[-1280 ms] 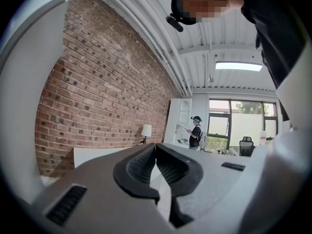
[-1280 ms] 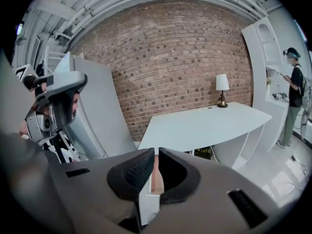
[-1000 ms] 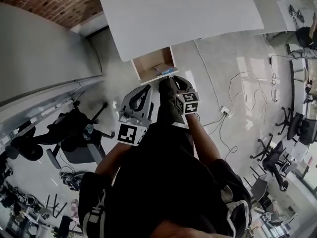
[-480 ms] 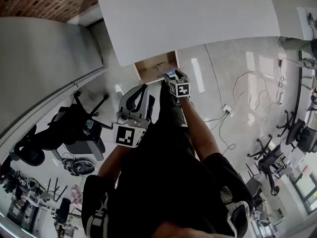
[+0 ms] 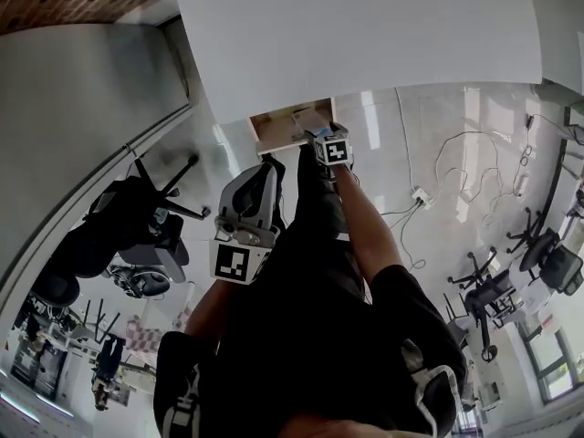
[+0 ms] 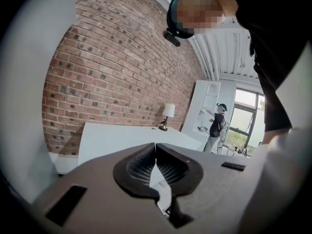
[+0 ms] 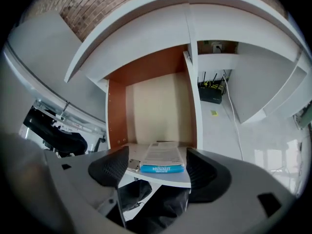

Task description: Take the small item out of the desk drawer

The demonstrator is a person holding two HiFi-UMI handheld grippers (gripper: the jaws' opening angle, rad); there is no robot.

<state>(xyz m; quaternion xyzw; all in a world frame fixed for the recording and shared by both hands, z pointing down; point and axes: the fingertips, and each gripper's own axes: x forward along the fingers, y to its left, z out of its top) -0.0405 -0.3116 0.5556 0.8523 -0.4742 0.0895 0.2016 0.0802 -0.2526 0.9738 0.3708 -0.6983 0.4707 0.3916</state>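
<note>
Box, right gripper view: small flat box (image 7: 161,158) with a blue end face lies flat at the front end of the open drawer (image 7: 153,101); blue end faces the camera. Task item not lifted yet.
Right gripper, right gripper view: right gripper (image 7: 157,165) jaws are opening. Box sits between the pads, but both pads are clear of it, so nothing is gripped.
Metal part, right gripper view: small silvery part (image 7: 132,164) just beside the box's left edge; can't tell what it is.
Grasp plan: my read is to centre the box between the pads, come in over the drawer front and close across the narrow width. Keep the left pad off the metal part.
Lift plan: probably raise it before pulling back so it clears the front panel. A flat box can tilt if pinched only at the blue end.
Left gripper, left gripper view: left gripper (image 6: 156,162) clenched, pads meeting, nothing between them. Aimed up at the brick wall (image 6: 107,72), not at the drawer.
Desk, head view: white desk (image 5: 365,35) with the drawer open under its near edge. Right gripper is at the drawer front. Left gripper is held back by the person's torso, apart from the drawer.
Box, head view: too small to make out.
</note>
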